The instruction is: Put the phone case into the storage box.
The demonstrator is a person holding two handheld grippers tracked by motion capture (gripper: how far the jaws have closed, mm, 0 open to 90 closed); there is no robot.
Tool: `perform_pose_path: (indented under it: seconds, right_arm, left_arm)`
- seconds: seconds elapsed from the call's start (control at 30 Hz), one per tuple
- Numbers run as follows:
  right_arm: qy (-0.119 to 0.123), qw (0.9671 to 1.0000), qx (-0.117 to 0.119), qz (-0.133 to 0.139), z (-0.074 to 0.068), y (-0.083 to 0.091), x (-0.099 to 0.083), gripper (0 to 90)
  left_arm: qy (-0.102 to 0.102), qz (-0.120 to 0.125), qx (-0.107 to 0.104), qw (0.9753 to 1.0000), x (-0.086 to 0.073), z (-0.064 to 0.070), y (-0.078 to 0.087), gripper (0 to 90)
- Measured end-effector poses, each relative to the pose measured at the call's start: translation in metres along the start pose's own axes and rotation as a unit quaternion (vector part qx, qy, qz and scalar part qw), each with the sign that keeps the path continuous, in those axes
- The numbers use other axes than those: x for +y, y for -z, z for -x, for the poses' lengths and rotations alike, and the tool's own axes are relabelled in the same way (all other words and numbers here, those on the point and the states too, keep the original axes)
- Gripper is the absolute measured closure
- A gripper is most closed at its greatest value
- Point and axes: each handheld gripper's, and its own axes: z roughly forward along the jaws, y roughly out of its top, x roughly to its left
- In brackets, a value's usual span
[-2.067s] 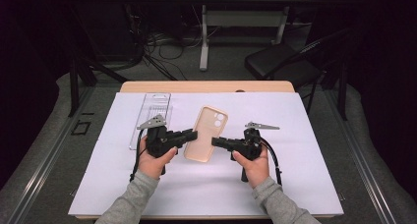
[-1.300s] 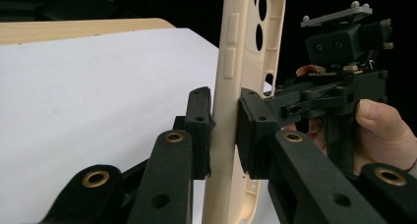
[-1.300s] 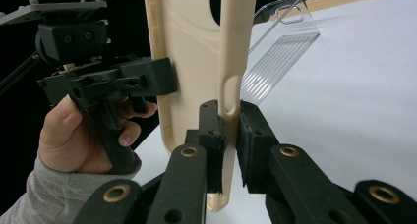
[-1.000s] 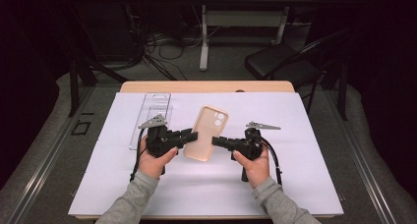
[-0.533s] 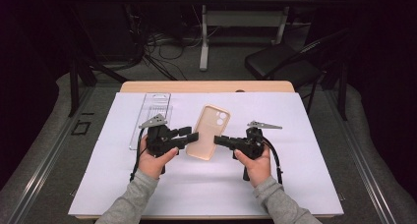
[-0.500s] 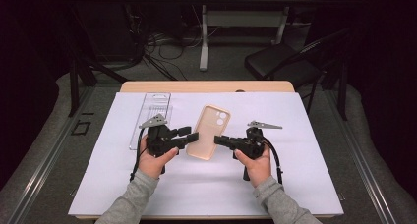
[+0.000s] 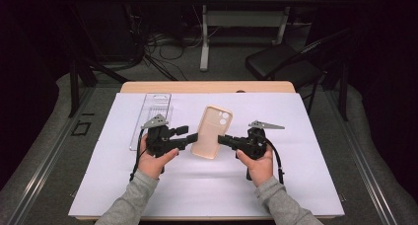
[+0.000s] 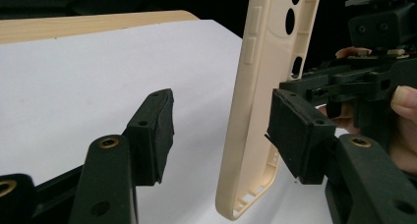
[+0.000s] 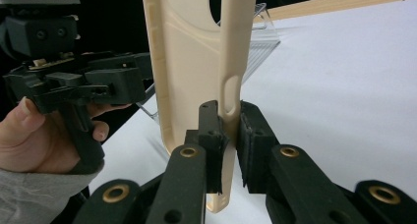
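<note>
A: High view: what is held, and where?

B: A beige phone case [image 7: 212, 131] hangs above the white-covered tabletop [image 7: 296, 185] between two hand-held grippers. The right gripper [image 7: 223, 140] grips its near-right edge; the left gripper [image 7: 193, 136] reaches in from the opposite side. A clear plastic tray [image 7: 152, 117] lies flat on the sheet, beyond and outside the left gripper.

A: Left gripper view: are those fingers closed on it?

B: No. The left gripper [image 8: 219, 128] has its fingers [image 8: 156, 130] spread, one pad on each side of the case [image 8: 258, 86], whose side wall stands on edge between them. The farther pad is just beside the case; the nearer one is well apart. It looks poised to take a second hold so the case can be steadied or passed over.

A: Right gripper view: who carries the load?

B: The right gripper [image 9: 230, 138] does. Its fingers [image 9: 211, 140] pinch the case's thin side wall [image 9: 231, 62] just below a slot, pads pressed on either face. Gripping the rim rather than the broad back likely keeps the case upright and leaves the other side free for the left gripper [image 9: 125, 81], seen beyond it with the person's hand [image 9: 44, 135].
</note>
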Motion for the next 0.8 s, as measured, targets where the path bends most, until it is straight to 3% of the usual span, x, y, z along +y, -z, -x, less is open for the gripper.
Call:
perform_pose_path:
  seconds: [0.4, 0.8]
  right_arm:
    - [0.024, 0.9994, -0.025, -0.001, -0.0018, 0.0017, 0.0011, 81.8]
    - [0.054, 0.9971, -0.054, -0.005, -0.0052, 0.0019, 0.0012, 81.8]
  left_arm:
    - [-0.013, -0.01, 0.022, 0.9996, -0.0001, 0.0002, -0.0007, 39.7]
    - [-0.041, -0.021, 0.045, 0.9979, 0.0007, 0.003, -0.0021, 36.5]
